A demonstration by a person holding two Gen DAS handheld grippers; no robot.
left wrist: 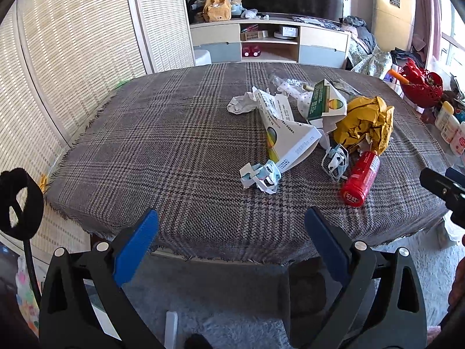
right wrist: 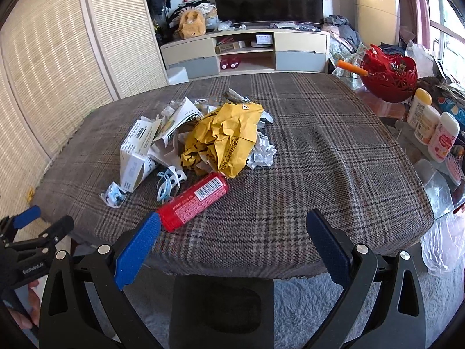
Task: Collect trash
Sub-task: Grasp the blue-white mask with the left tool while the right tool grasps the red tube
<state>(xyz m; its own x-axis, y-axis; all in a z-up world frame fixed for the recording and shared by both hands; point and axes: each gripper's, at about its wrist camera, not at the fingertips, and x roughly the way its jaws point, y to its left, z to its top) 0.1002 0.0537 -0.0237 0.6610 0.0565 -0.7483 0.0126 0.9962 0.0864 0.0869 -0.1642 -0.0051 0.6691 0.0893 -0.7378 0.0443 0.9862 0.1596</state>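
A pile of trash lies on the plaid-covered table (left wrist: pixel 145 151): a red can (left wrist: pixel 360 179) on its side, a crumpled yellow bag (left wrist: pixel 364 123), a white carton (left wrist: pixel 286 135), a green-and-white box (left wrist: pixel 325 103) and crumpled paper (left wrist: pixel 261 173). In the right wrist view the red can (right wrist: pixel 193 202) lies nearest, just beyond my left fingertip, with the yellow bag (right wrist: pixel 225 139) and white carton (right wrist: pixel 135 157) behind it. My left gripper (left wrist: pixel 231 218) is open and empty at the table's near edge. My right gripper (right wrist: pixel 232 219) is open and empty over the near edge.
A red basket (right wrist: pixel 389 77) and several white bottles (right wrist: pixel 430 125) stand at the table's right. A dark stool (right wrist: pixel 222 311) stands below the near edge. A TV cabinet (right wrist: pixel 247 51) stands behind the table and a woven screen (left wrist: pixel 72 46) to the left. A plastic bag (right wrist: pixel 441 244) hangs at the right.
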